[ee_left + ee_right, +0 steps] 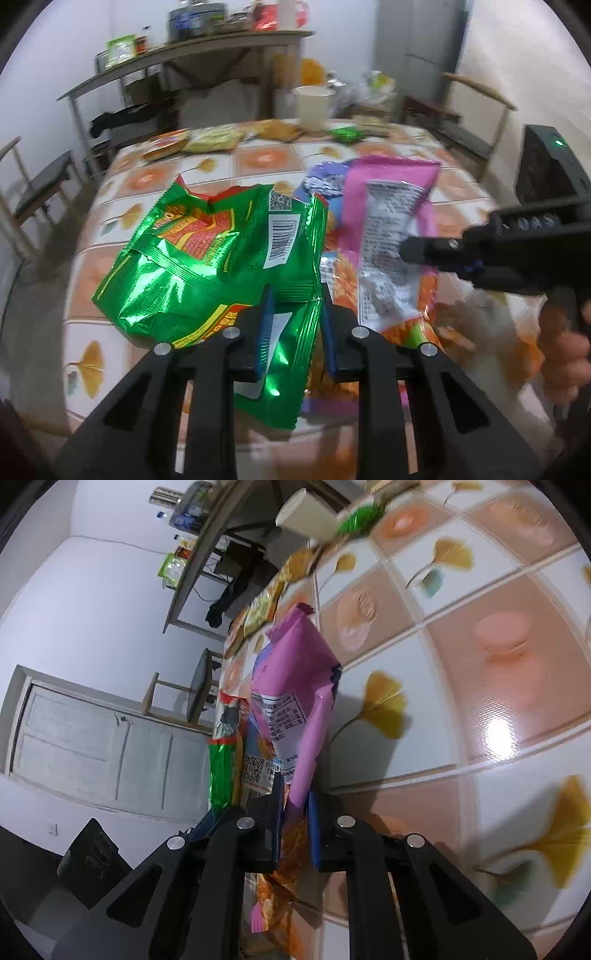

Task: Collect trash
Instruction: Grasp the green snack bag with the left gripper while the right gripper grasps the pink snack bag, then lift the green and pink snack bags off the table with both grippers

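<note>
Here, above the tiled bench (258,162), the left gripper (295,325) has its fingers clamped on a green snack wrapper (207,258), while the right gripper (295,823) pinches a pink wrapper (295,672) alongside.

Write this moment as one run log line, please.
left gripper: jaws shut on green wrapper | right gripper: jaws shut on pink wrapper | table: paper cup, more wrappers at the far edge
</note>
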Tool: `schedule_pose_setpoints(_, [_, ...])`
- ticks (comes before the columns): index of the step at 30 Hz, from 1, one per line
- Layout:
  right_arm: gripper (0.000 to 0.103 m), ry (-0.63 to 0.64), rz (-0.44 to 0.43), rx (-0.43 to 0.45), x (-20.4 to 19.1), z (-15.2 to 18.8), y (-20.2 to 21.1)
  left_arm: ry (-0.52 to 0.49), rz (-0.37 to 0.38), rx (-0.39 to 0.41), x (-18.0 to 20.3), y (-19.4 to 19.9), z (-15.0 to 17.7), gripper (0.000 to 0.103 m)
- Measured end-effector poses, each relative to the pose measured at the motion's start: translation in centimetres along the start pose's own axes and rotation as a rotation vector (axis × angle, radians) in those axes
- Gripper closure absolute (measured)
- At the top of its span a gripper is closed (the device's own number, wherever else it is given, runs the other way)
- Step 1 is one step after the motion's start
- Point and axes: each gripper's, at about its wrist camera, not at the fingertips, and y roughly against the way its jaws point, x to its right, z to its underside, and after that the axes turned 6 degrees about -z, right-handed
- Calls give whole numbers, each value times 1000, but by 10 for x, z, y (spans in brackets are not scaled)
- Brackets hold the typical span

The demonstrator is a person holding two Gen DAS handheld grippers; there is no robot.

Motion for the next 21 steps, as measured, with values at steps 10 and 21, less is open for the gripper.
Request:
schedule_pose_setpoints(10, [91,117,192,65,26,16,126,-170,245,-29,75,31,40,68])
schedule_pose_setpoints(21, [91,137,237,25,61,22,149,252,274,-85,-6,54,56,35])
